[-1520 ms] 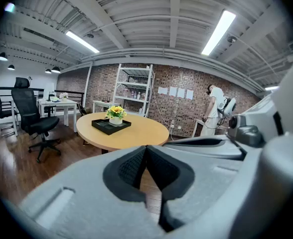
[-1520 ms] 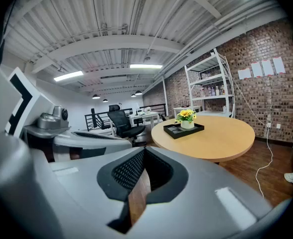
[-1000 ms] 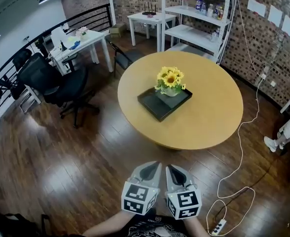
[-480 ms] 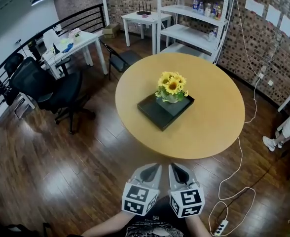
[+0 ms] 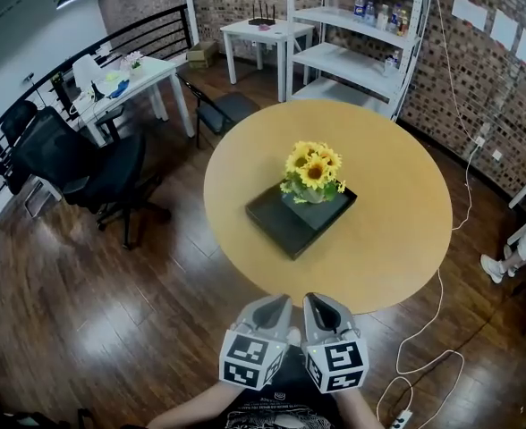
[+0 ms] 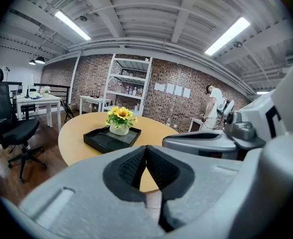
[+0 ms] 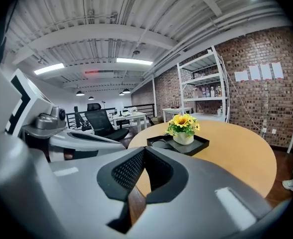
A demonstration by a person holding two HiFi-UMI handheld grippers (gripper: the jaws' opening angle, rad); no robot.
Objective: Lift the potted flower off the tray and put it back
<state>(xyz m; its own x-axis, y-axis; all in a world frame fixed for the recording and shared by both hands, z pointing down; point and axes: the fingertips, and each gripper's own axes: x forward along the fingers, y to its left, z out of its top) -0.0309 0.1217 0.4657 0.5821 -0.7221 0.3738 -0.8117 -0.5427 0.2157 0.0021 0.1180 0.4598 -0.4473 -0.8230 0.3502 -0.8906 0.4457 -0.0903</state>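
The potted flower is a bunch of yellow sunflowers with green leaves in a small pale pot. It stands upright inside the black tray, in the tray's upper right part as the head view shows it. The tray lies flat near the centre of the round wooden tabletop. The left hand-held gripper has its dark pads pressed together at the tips, with nothing between them. Its own view shows only the tabletop edge and floor through the small gap behind the tips. The right hand-held gripper is likewise pressed fully together and empty. Neither touches the pot, the tray or the tabletop. Both sit low in the centre of the head view, over the wooden floor, short of the tabletop's near edge and well apart from the flower. They lie just beside each other, marker cubes toward the bottom edge and tips pointing up the frame toward the tray. Two forearms enter from the bottom edge, one behind each gripper. In both gripper views the flower appears beyond the closed jaws, near mid-frame.
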